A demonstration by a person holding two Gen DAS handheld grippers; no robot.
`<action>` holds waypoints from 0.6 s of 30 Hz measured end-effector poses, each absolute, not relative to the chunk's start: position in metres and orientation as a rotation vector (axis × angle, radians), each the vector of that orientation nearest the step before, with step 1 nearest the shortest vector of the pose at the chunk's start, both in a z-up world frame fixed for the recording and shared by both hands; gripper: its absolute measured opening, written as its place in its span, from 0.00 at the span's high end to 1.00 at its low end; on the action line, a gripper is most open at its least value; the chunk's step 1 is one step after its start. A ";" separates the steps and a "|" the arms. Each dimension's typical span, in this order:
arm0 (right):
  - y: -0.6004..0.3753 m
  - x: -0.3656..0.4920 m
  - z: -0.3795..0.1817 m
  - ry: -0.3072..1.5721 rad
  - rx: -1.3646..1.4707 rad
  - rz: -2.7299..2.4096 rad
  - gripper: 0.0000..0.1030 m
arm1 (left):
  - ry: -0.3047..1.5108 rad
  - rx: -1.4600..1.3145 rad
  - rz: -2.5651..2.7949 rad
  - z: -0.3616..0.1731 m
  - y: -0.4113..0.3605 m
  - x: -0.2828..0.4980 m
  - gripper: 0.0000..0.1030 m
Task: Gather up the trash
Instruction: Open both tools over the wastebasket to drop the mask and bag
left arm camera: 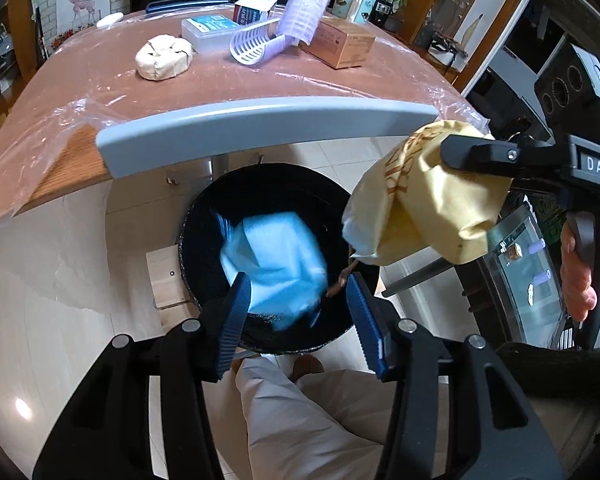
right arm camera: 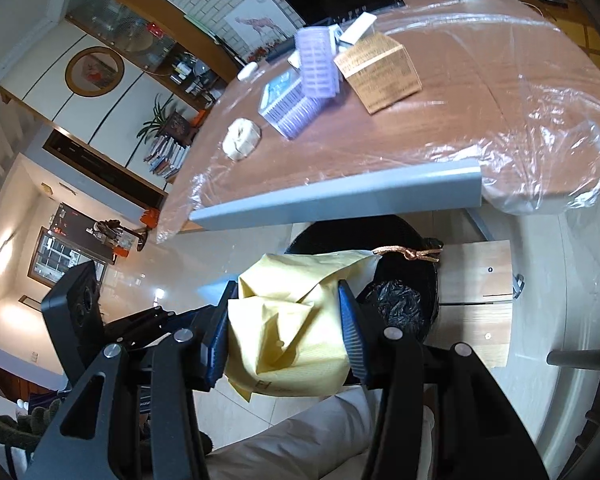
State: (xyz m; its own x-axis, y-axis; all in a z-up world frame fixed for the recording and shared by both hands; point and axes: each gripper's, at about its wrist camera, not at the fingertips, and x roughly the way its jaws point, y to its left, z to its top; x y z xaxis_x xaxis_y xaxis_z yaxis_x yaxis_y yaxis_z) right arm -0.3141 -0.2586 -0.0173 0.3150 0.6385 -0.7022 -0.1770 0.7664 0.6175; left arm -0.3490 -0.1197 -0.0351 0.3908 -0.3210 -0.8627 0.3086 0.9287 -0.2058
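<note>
A black trash bin (left arm camera: 204, 216) stands on the floor below the table's front edge. A blurred blue wrapper (left arm camera: 276, 264) is in the bin's mouth, beyond my left gripper (left arm camera: 300, 316), which is open and empty above the bin. My right gripper (right arm camera: 284, 328) is shut on a crumpled yellow paper bag (right arm camera: 288, 332), held at the bin's rim (right arm camera: 430, 280). The bag (left arm camera: 428, 204) and the right gripper (left arm camera: 476, 156) also show in the left wrist view, right of the bin.
The table (left arm camera: 260, 84) has a plastic sheet and a grey edge strip (left arm camera: 260, 124). On it lie a cream paper bundle (left arm camera: 164, 58), a clear box (left arm camera: 208, 32), a purple basket (left arm camera: 260, 42), a brown carton (left arm camera: 340, 44) and a mug (left arm camera: 354, 2). A wooden board (right arm camera: 476, 304) is beside the bin.
</note>
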 end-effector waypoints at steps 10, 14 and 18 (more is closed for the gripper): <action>-0.245 -0.294 -0.066 1.229 0.436 0.495 0.37 | 1.141 0.012 -0.384 -0.056 -0.127 -0.326 0.50; -0.244 -0.292 -0.076 1.246 0.399 0.433 0.17 | 1.152 0.015 -0.357 -0.063 -0.125 -0.319 0.34; -0.247 -0.291 -0.076 1.254 0.390 0.405 0.15 | 1.152 0.017 -0.334 -0.065 -0.121 -0.319 0.27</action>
